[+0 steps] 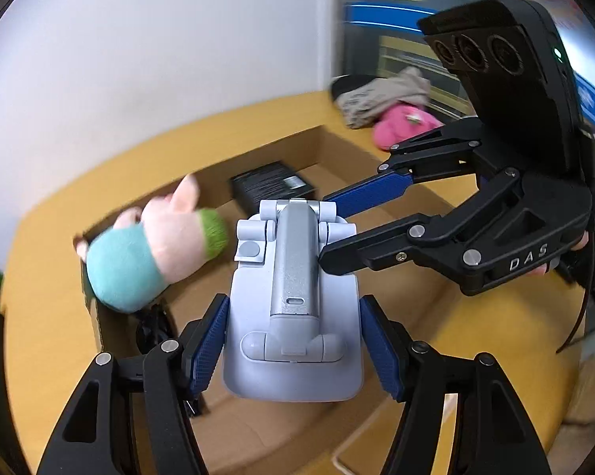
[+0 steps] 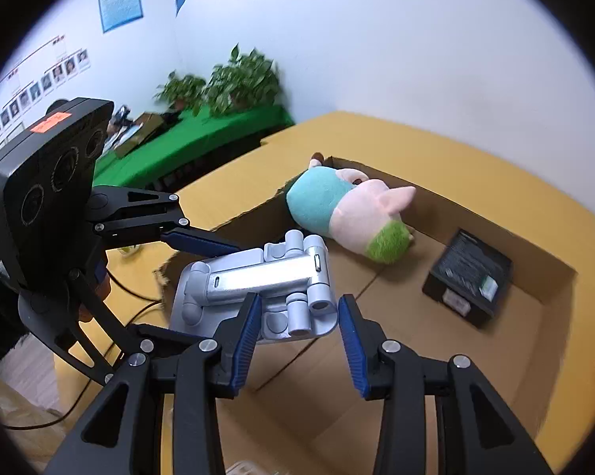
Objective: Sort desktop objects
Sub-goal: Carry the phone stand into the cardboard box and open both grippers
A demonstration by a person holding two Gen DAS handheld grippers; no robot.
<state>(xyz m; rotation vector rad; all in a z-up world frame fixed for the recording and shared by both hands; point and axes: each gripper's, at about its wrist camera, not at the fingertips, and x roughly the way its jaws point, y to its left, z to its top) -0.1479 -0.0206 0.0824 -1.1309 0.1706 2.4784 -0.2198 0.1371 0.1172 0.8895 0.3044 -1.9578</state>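
Note:
A grey folding phone stand [image 1: 293, 316] [image 2: 258, 277] hangs above an open cardboard box [image 1: 258, 146] [image 2: 495, 213]. My left gripper [image 1: 297, 350] [image 2: 218, 289] is shut on the stand's wide base, its blue pads [image 1: 212, 348] pressed on both sides. My right gripper [image 1: 323, 227] [image 2: 297, 336] is shut on the hinged end of the stand. In the box lie a plush pig [image 1: 155, 249] [image 2: 349, 217] in a teal shirt and a flat black carton [image 1: 271, 188] [image 2: 470, 277].
The box sits on a yellow table [image 1: 40, 316] [image 2: 416, 138] against a white wall. A pink toy [image 1: 404, 122] under a grey cloth [image 1: 384, 97] lies beyond the box. A green-covered table [image 2: 194, 134] with potted plants [image 2: 238, 79] stands behind. A cable [image 2: 131, 289] trails below.

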